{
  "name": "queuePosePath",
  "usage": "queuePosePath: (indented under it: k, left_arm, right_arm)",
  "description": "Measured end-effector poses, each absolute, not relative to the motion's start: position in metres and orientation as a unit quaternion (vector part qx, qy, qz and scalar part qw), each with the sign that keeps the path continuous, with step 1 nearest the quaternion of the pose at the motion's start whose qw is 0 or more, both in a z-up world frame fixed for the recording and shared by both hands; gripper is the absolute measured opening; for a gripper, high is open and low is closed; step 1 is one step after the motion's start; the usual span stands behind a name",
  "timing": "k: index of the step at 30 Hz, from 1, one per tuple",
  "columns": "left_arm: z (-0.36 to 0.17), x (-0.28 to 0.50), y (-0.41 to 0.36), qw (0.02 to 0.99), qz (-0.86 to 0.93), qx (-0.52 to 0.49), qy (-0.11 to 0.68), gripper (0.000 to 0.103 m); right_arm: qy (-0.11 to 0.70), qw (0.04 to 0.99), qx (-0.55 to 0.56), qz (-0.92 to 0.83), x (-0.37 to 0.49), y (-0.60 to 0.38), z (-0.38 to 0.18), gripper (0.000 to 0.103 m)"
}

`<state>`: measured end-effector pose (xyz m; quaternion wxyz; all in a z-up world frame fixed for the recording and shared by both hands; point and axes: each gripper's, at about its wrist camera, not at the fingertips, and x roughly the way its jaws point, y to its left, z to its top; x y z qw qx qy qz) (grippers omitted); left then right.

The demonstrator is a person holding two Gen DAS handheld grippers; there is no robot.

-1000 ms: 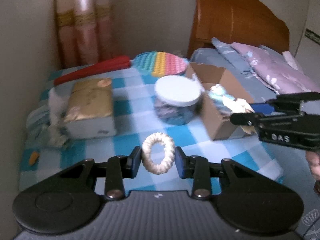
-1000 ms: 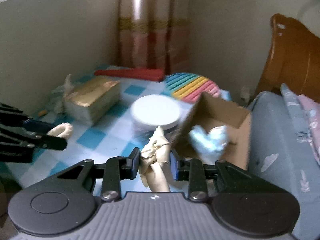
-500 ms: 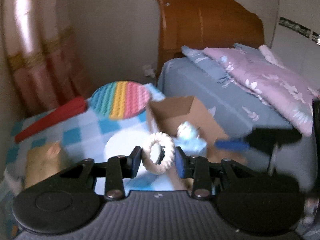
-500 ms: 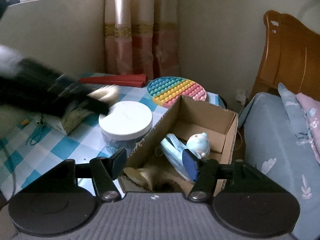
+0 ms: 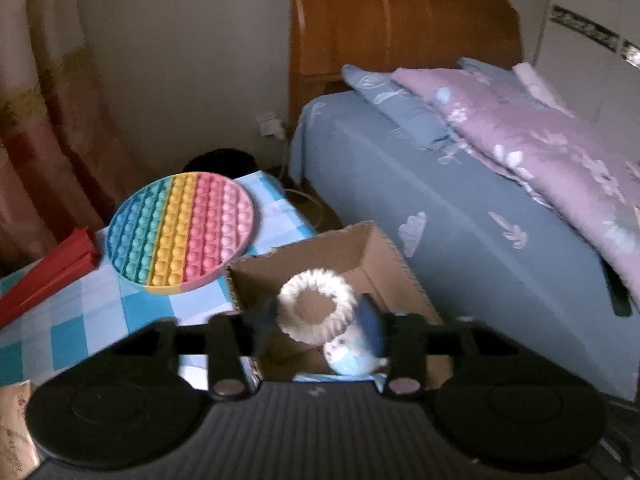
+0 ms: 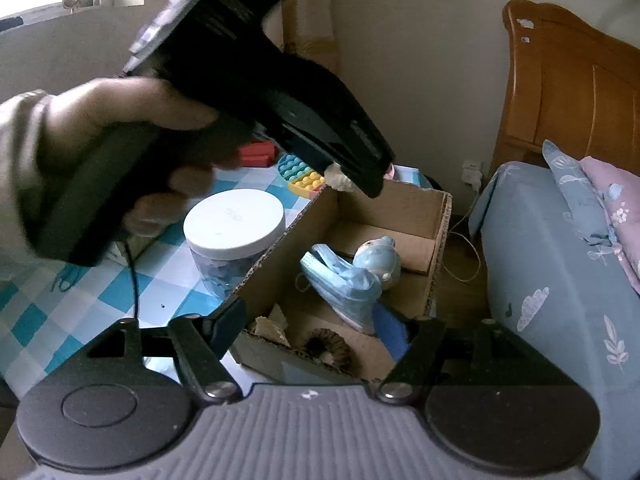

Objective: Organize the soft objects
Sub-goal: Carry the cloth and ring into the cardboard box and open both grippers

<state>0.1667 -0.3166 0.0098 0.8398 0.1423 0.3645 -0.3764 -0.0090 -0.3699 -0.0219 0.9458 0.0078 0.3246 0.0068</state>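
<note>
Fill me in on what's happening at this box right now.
A person is sorting soft items into the cardboard box. The left gripper holds a white braided ring above the box opening, not yet released. The right gripper is open and empty at the box's near edge. Inside the box lie a blue face mask, a pale blue plush toy and some beige and brown pieces.

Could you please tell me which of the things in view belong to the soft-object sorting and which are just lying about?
Part of the job:
- white rope ring, held in the left gripper
- cardboard box
- blue face masks and small blue plush inside it
- right gripper, open

Just lying about:
- rainbow pop mat
- white-lidded jar
- red folder
- bed
</note>
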Motion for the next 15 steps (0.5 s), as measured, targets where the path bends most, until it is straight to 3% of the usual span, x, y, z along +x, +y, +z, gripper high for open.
queuePosePath:
  k: [1, 4, 8, 12, 15]
  left_arm:
    - [0.009, 0.169, -0.317, 0.842, -0.370, 0.140, 0.366, 0.080]
    - [0.011, 0.169, -0.312, 0.852, -0.362, 0.133, 0.354, 0.082]
    - [0.020, 0.162, -0.298, 0.856, -0.362, 0.133, 0.345, 0.094]
    - [0.033, 0.149, -0.275, 0.867, -0.350, 0.132, 0.329, 0.097]
    - [0.043, 0.137, -0.253, 0.875, -0.337, 0.129, 0.322, 0.100]
  right_arm:
    - [0.323, 0.946, 0.008, 0.007, -0.010, -0.370, -0.021, 0.077]
    - [0.323, 0.946, 0.007, 0.009, -0.012, -0.369, -0.020, 0.078]
    - [0.323, 0.946, 0.008, 0.009, -0.012, -0.365, -0.017, 0.079]
    - [0.315, 0.949, 0.012, 0.008, -0.015, -0.358, -0.011, 0.092]
    - [0.313, 0.950, 0.008, 0.008, -0.018, -0.351, -0.006, 0.094]
